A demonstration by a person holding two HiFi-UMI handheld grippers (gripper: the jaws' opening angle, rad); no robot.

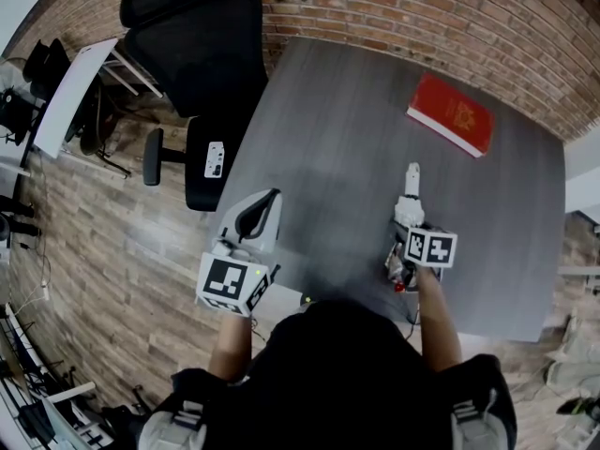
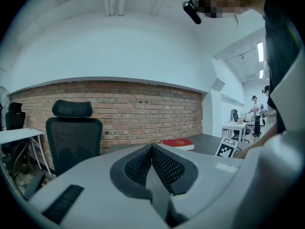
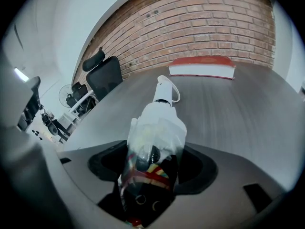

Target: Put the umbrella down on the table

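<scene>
A folded umbrella (image 3: 153, 142) in a clear plastic sleeve, with a white handle (image 1: 411, 182), lies lengthwise between the jaws of my right gripper (image 1: 409, 221). The handle end points away from me, low over the grey table (image 1: 328, 129); I cannot tell whether it touches the top. In the right gripper view the right gripper (image 3: 152, 159) stands wide, its jaws around the umbrella's dark, colour-striped body. My left gripper (image 1: 270, 198) hovers at the table's near left edge. In its own view the left gripper (image 2: 152, 150) is shut with nothing in it.
A red book (image 1: 451, 113) lies at the table's far right, near the brick wall. A black office chair (image 1: 202, 54) stands at the far left corner, a small white device (image 1: 215, 159) on its seat. A white desk (image 1: 70, 97) is further left.
</scene>
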